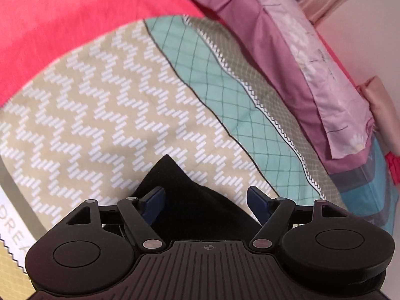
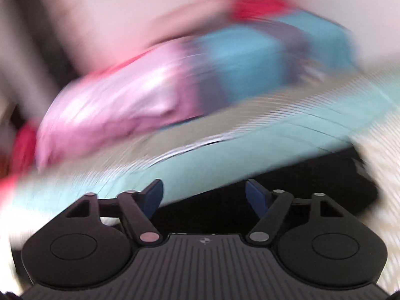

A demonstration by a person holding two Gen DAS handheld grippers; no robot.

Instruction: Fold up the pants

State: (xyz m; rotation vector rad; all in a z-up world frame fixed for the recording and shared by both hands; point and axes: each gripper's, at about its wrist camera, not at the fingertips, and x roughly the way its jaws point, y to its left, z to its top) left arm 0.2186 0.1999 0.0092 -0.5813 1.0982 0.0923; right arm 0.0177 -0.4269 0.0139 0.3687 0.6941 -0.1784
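Note:
The black pants (image 1: 185, 182) lie on a patterned bedsheet (image 1: 112, 100), and one pointed corner of the cloth rises between my left gripper's fingers. My left gripper (image 1: 205, 202) is open wide, its blue pads (image 1: 256, 205) standing apart from the fabric. The right wrist view is badly blurred. There my right gripper (image 2: 204, 195) is also open, hovering over a dark stretch of the pants (image 2: 300, 182) that runs off to the right. Neither gripper holds any cloth.
The sheet has a beige zigzag field and a teal checked band (image 1: 225, 87). A red blanket (image 1: 62, 25) lies at the upper left. A pink and purple pillow (image 1: 287, 75) lies along the right, by a pale wall (image 1: 370, 37); blue bedding (image 2: 240, 57) sits beyond it.

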